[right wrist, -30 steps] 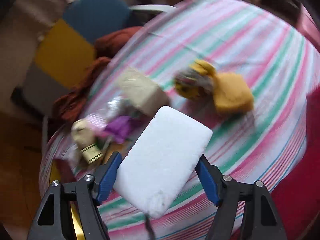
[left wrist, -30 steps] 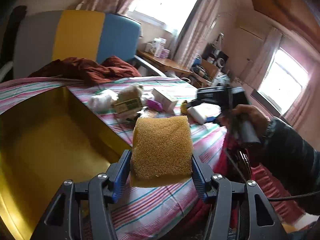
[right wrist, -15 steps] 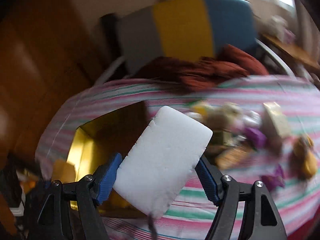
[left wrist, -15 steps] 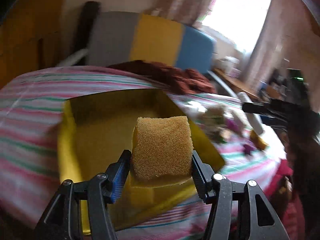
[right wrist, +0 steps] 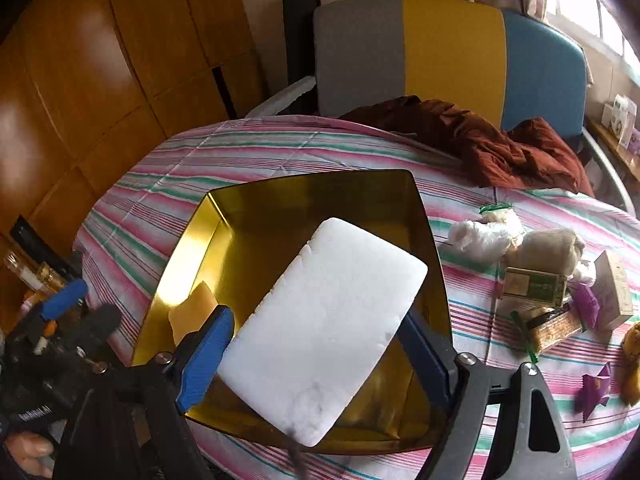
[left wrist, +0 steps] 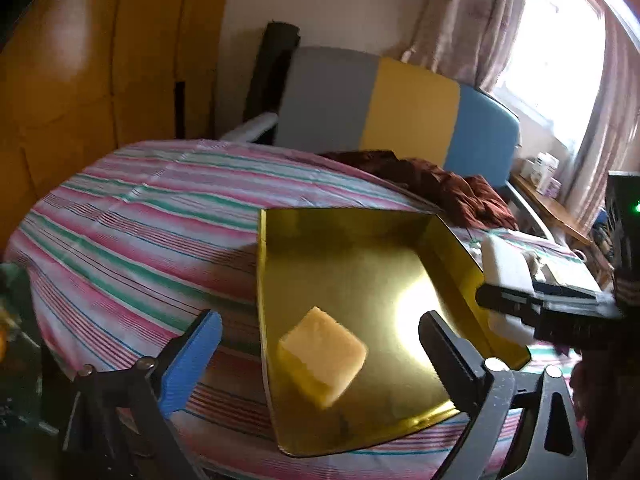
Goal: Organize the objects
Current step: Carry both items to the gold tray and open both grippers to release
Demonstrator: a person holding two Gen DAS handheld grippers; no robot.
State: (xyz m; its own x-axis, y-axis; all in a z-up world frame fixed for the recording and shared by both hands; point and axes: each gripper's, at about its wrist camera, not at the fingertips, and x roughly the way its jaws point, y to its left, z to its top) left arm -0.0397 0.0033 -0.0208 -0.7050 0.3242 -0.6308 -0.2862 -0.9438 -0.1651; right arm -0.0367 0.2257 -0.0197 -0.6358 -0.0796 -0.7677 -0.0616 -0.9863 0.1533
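Dropping away from the left gripper [left wrist: 320, 354], the yellow sponge [left wrist: 322, 356] lies in the gold tray [left wrist: 344, 236] below its just-opened, empty jaws. The right gripper [right wrist: 316, 354] (jaws widening too) brackets the white foam block [right wrist: 326, 330] above that tray, apparently next in.
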